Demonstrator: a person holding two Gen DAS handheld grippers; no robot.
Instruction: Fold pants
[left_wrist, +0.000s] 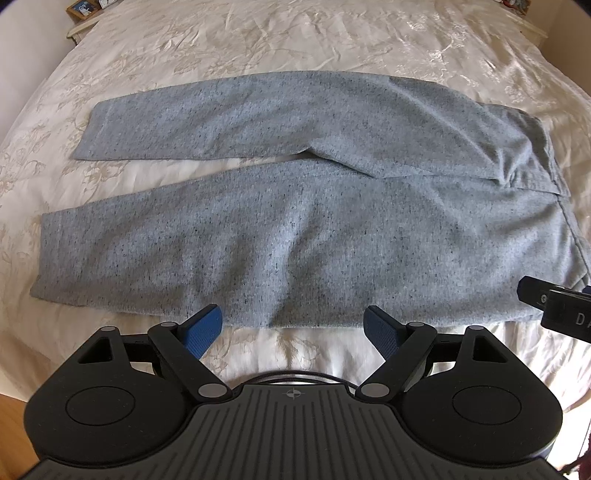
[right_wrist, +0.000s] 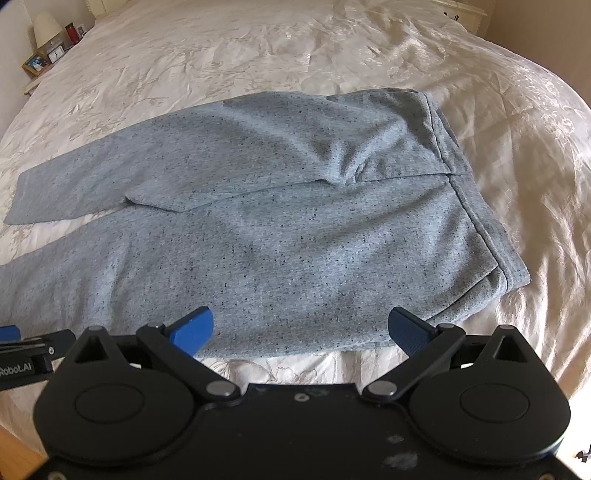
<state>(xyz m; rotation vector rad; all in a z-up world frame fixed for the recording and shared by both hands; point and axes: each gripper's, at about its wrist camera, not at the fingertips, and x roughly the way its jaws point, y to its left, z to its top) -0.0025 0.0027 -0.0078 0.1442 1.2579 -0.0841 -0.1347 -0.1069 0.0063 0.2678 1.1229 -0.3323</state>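
Observation:
Grey speckled pants (left_wrist: 295, 206) lie spread flat on the bed, legs to the left, waistband to the right. The far leg partly overlaps the near leg at the crotch. My left gripper (left_wrist: 293, 326) is open and empty, just above the near edge of the near leg. In the right wrist view the pants (right_wrist: 288, 236) fill the middle, with the waistband (right_wrist: 476, 218) at the right. My right gripper (right_wrist: 301, 328) is open and empty at the near edge of the seat area. Each gripper's body shows at the edge of the other's view.
The bed has a cream floral cover (left_wrist: 295, 37) with creases. A bedside table with picture frames (right_wrist: 37, 62), a lamp and a clock stands at the far left. Wooden floor (left_wrist: 11, 402) shows at the near left below the bed edge.

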